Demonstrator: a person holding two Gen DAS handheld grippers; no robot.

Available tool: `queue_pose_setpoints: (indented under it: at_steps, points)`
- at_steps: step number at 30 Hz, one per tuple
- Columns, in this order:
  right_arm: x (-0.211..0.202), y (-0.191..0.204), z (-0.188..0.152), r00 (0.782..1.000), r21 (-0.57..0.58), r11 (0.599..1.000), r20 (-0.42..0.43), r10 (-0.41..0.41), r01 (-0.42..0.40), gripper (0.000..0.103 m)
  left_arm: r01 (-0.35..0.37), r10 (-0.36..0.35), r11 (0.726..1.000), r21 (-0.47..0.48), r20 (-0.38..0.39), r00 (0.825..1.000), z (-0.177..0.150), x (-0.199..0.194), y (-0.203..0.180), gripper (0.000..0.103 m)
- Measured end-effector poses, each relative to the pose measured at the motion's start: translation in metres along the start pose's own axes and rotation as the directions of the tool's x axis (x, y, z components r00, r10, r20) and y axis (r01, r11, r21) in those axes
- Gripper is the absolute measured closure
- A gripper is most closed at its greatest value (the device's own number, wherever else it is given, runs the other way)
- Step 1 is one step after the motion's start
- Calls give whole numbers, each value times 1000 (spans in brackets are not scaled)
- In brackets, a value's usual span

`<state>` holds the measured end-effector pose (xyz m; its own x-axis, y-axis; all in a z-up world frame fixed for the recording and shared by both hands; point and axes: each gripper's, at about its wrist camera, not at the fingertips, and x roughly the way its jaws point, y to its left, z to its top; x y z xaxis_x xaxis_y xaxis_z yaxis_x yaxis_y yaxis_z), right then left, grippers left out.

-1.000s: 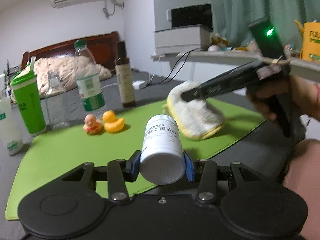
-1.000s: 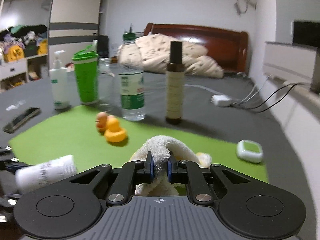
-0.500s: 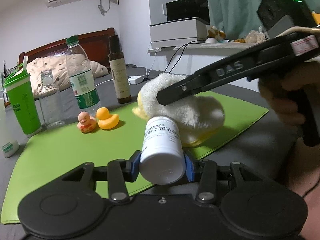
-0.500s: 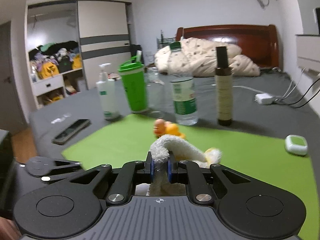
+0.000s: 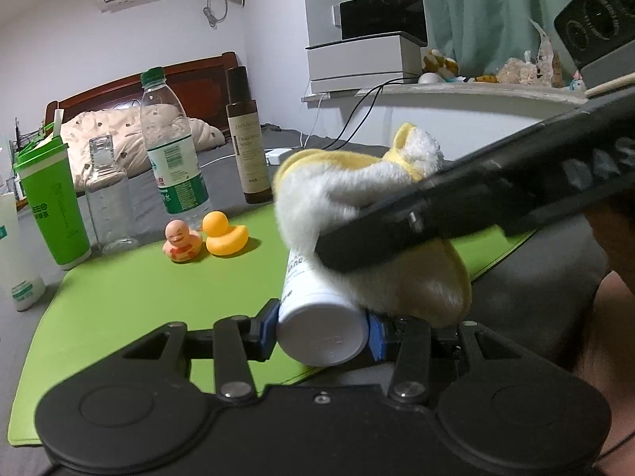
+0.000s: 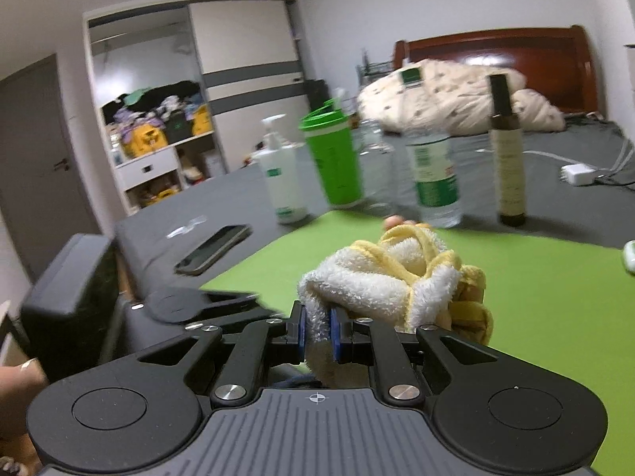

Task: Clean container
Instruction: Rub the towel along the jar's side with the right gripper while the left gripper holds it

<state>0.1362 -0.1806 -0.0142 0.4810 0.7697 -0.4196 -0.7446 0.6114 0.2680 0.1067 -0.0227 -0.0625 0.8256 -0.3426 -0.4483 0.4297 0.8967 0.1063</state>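
Note:
A white pill bottle [image 5: 317,317] lies lengthwise between the blue pads of my left gripper [image 5: 321,331], which is shut on it above the green mat [image 5: 127,301]. My right gripper [image 6: 316,331] is shut on a white and yellow cloth [image 6: 397,281]. In the left wrist view that cloth [image 5: 357,198] drapes over the bottle's upper side and far end, with the right gripper's black arm [image 5: 496,198] reaching in from the right above it. The bottle's label is mostly hidden by the cloth.
Two rubber ducks [image 5: 206,236], a water bottle [image 5: 172,166], a brown spray bottle [image 5: 248,139], a clear glass [image 5: 107,198] and a green cup [image 5: 53,206] stand at the mat's far edge. A phone [image 6: 214,248] lies on the grey surface to the left.
The right gripper swung the cloth leftward and toward the left gripper, from apart over the mat to lying on the pill bottle. The left gripper kept still with the bottle.

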Motion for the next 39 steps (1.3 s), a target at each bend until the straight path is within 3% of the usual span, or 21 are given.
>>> queue_pose_setpoints:
  at_steps: [8, 19, 27, 39]
  points:
    - [15, 5, 0, 1000, -22, 1000, -12, -6, 6, 91, 2, -2, 1000, 29, -1, 1000, -3, -2, -7, 60]
    - [35, -24, 9, 995, -15, 995, 16, -103, 103, 91, 7, -7, 999, 33, 2, 1000, -5, -4, -7, 60]
    - [34, -43, 10, 987, 9, 987, 26, -160, 160, 91, 8, -8, 999, 32, 4, 1000, -7, -5, -7, 60]
    - [13, -63, 0, 984, 94, 980, 15, -176, 174, 91, -12, 12, 1000, 24, 1, 1000, -7, -5, -7, 60]
